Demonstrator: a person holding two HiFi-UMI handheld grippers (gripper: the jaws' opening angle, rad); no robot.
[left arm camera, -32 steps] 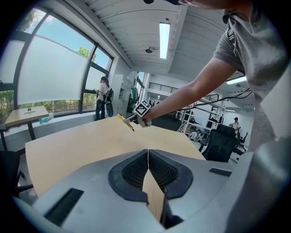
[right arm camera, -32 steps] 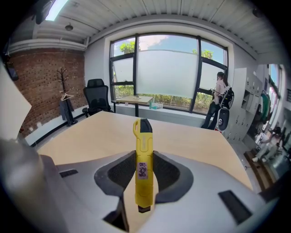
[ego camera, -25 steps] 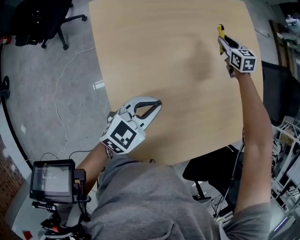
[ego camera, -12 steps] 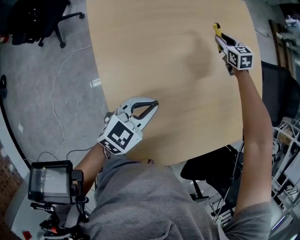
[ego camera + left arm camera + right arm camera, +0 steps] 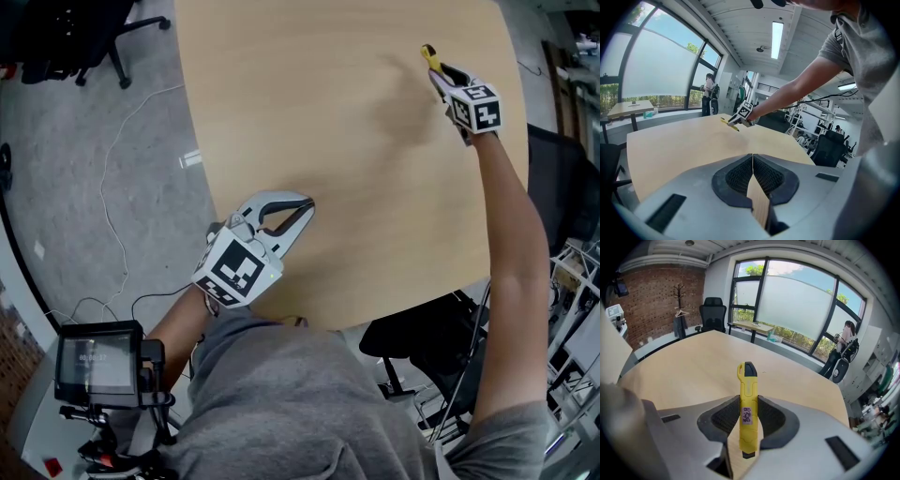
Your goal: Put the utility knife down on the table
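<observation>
The yellow utility knife (image 5: pixel 748 413) with a black tip stands gripped between the jaws of my right gripper (image 5: pixel 749 401), which is shut on it. In the head view that right gripper (image 5: pixel 441 75) hovers over the far right part of the wooden table (image 5: pixel 328 141), the knife (image 5: pixel 428 54) pointing away from me. My left gripper (image 5: pixel 306 208) rests low over the near edge of the table, its jaws shut with nothing between them. The left gripper view shows its closed jaws (image 5: pixel 753 157) and, farther off, the right gripper (image 5: pixel 742 116) with the knife (image 5: pixel 727 123).
A black office chair (image 5: pixel 75 37) stands on the grey floor at the far left, with a white cable (image 5: pixel 122 187) trailing nearby. Another dark chair (image 5: pixel 553 187) sits right of the table. A small screen device (image 5: pixel 94 361) is at my lower left.
My right gripper has shifted slightly left and farther away over the table, still holding the knife. The left gripper has barely moved.
</observation>
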